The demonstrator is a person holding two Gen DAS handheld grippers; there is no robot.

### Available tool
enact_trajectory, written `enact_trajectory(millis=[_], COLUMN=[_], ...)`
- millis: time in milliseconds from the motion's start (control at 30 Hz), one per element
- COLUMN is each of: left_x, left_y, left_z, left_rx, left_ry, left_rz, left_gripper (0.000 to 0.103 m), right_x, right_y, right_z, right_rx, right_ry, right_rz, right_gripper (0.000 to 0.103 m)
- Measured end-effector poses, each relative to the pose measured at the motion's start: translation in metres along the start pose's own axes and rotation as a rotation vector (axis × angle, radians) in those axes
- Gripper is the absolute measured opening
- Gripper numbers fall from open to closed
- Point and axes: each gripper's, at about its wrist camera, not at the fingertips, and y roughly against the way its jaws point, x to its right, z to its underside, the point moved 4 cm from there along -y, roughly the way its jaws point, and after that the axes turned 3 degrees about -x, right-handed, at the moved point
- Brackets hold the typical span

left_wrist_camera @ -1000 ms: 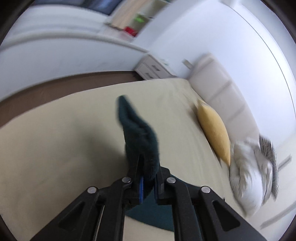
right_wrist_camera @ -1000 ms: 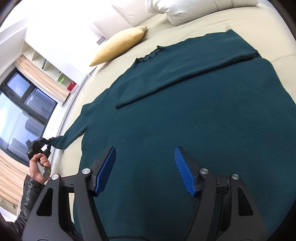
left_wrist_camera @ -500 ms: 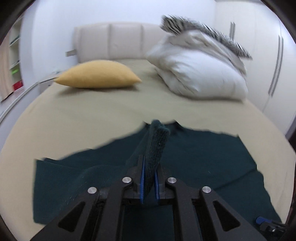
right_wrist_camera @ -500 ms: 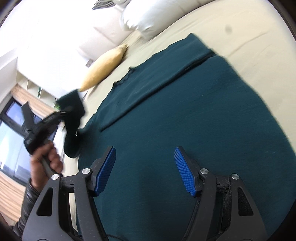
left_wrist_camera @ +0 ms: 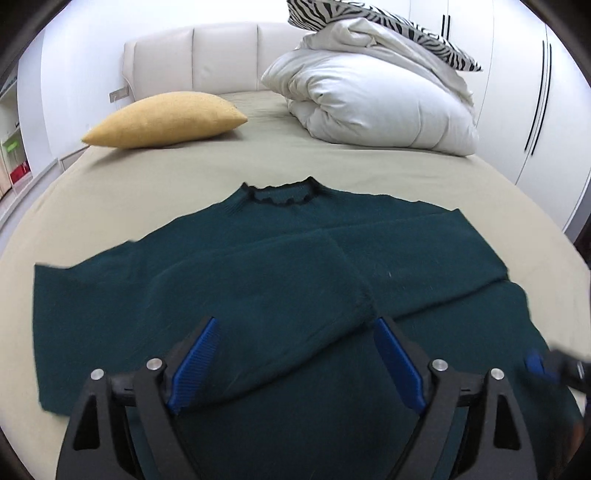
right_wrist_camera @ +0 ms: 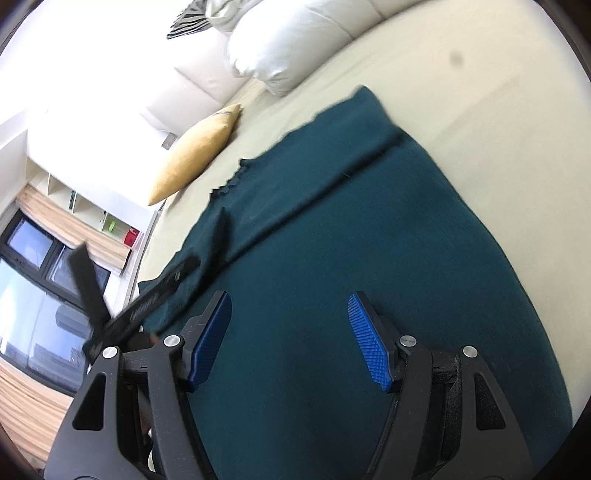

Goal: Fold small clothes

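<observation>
A dark green sweater [left_wrist_camera: 258, 280] lies flat on the beige bed [left_wrist_camera: 207, 173], collar [left_wrist_camera: 284, 194] toward the headboard. Both sleeves are folded in across its chest. My left gripper [left_wrist_camera: 295, 362] hovers just over the near sleeve [left_wrist_camera: 295, 310]; its jaws are opening, and the sleeve end lies loose between them with no pad pressing on it. My right gripper [right_wrist_camera: 291, 339] stands open above the sweater's body [right_wrist_camera: 369, 251], nothing between its blue pads [right_wrist_camera: 369, 347]. The left gripper [right_wrist_camera: 147, 302] shows as a black blur at the left of the right wrist view.
A yellow pillow [left_wrist_camera: 166, 118] and a bundled white duvet [left_wrist_camera: 369, 107] under a zebra-striped cushion [left_wrist_camera: 388, 22] lie at the head of the bed. Wardrobe doors [left_wrist_camera: 535, 103] stand on the right. A window [right_wrist_camera: 29, 295] and shelves [right_wrist_camera: 92, 214] are on the left.
My left gripper carried the sleeve from far out on the left across onto the sweater's chest, then let go; the sleeve now lies folded. The right gripper drifted a little, still open.
</observation>
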Motion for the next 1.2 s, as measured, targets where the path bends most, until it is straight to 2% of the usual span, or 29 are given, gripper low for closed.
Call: enact_trajectory(millis=[133,300,400,467,500,533,600,633,667,700,767,900,1000,1100,1133,1200], left_x=[-0.034,-0.109,-0.151,-0.178,-0.186,-0.197,-0.210,-0.215,-0.221,-0.225,-0.233,-0.238,-0.236,-0.232,-0.231,-0.228], left_y=[0.024,0.051,0.059,0.062,0.063,0.064,0.062,0.060,0.058,0.055,0.050,0.047,0.042,0.034,0.029,0.017], left_z=[0.015,0.023,0.026,0.031,0.033,0.036,0.041,0.043,0.045,0.046,0.046,0.039,0.031,0.025,0.023,0.018], left_rx=[0.020,0.070,0.089,0.092,0.094,0.096,0.091,0.086,0.082,0.078,0.073,0.079,0.069,0.047,0.037,-0.001], left_ry=[0.062,0.261,0.359,0.412,0.425,0.443,0.467,0.479,0.492,0.505,0.534,0.559,0.553,0.546,0.544,0.530], left_rz=[0.022,0.035,0.026,0.010,0.008,0.005,0.002,0.004,0.007,0.010,0.022,0.031,0.039,0.039,0.039,0.032], left_gripper=[0.088,0.088,0.088,0.087,0.087,0.086,0.086,0.086,0.086,0.086,0.086,0.086,0.086,0.086,0.086,0.086], right_x=[-0.041,-0.100,-0.125,-0.130,-0.128,-0.127,-0.126,-0.127,-0.130,-0.133,-0.141,-0.158,-0.156,-0.123,-0.103,-0.075], right_y=[-0.020,-0.074,-0.117,-0.155,-0.168,-0.184,-0.200,-0.203,-0.203,-0.203,-0.196,-0.162,-0.135,-0.123,-0.125,-0.132], right_z=[-0.027,-0.060,-0.074,-0.080,-0.081,-0.082,-0.081,-0.080,-0.080,-0.078,-0.076,-0.086,-0.105,-0.123,-0.127,-0.127], right_rx=[-0.011,-0.084,-0.136,-0.205,-0.227,-0.260,-0.294,-0.294,-0.290,-0.292,-0.271,-0.182,-0.100,-0.068,-0.073,-0.117], right_ry=[0.114,0.256,0.301,0.310,0.299,0.281,0.271,0.278,0.293,0.308,0.355,0.409,0.389,0.327,0.296,0.238], right_rz=[0.014,-0.006,0.033,0.100,0.131,0.124,0.123,0.133,0.129,0.120,0.131,0.085,0.059,0.104,0.145,0.171], right_gripper=[0.064,0.064,0.064,0.064,0.062,0.059,0.038,0.034,0.022,0.014,0.007,0.007,0.007,0.007,0.007,0.007])
